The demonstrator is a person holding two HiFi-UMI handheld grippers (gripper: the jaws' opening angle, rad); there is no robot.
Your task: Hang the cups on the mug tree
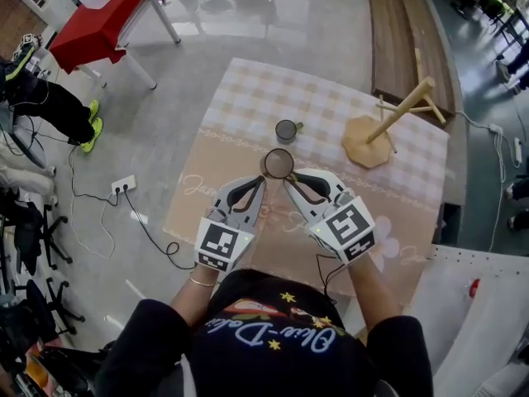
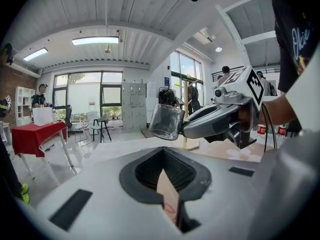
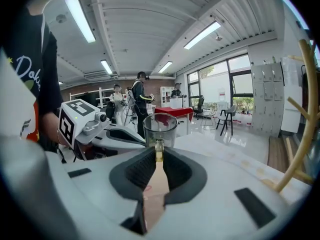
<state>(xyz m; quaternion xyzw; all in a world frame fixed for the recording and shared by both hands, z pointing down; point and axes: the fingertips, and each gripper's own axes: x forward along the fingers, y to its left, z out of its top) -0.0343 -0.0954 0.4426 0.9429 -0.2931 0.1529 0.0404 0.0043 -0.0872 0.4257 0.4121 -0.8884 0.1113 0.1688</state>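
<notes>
Bright, even daylight all round, coming from big windows (image 2: 95, 96) plus ceiling strip lights (image 3: 82, 16). Soft glare on the shiny floor (image 1: 248, 15). Both gripper views are heavy fisheye, with black corners and slightly soft foregrounds.

Cloth-covered table (image 1: 248, 98), centre of frame: pale beige-and-white check above, a plain tan band with script and flower print below. Small grey-tinted glass cup with handle (image 1: 286, 130) stands upright mid-cloth. To its right, apart from it: light wooden mug tree (image 1: 369, 143) on an octagonal base.

Clear glossy glass cup (image 1: 278, 163), wooden mug tree (image 1: 397, 113)
</notes>
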